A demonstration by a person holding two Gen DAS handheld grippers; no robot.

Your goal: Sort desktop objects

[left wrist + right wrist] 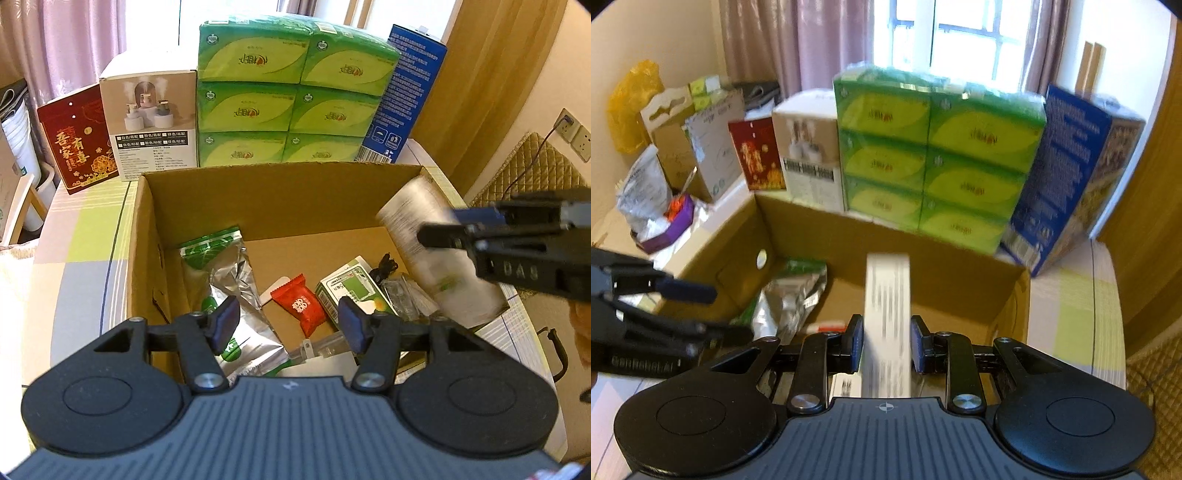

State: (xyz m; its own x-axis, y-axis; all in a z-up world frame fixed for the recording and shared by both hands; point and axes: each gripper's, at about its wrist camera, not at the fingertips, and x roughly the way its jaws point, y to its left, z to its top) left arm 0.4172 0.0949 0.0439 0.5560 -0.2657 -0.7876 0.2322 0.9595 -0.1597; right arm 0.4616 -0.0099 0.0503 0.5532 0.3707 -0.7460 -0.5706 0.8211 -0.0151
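The surface (pixel 85 236) wears a cloth checked in pale green, grey and white, and stands before a window (pixel 964 33) hung with mauve curtains (pixel 74 40); a wall socket (pixel 572 133) sits at the right. Along the back stand one red box (pixel 79 142), one white humidifier box (pixel 151 122), one wrapped bundle showing six green tissue packs (pixel 291 92), and one blue box (pixel 404 96). In front lies one open cardboard box (pixel 280 199). Inside it are two silver foil pouches (pixel 225 266), one red candy packet (pixel 301 304) and one green-and-white carton (pixel 349 288) (other bits are too jumbled to count). The right gripper (pixel 887 341) is clamped on a white printed packet (pixel 888 295), blurred, held over the box's right side. The left gripper (pixel 291 323) hangs spread apart and empty above the box.
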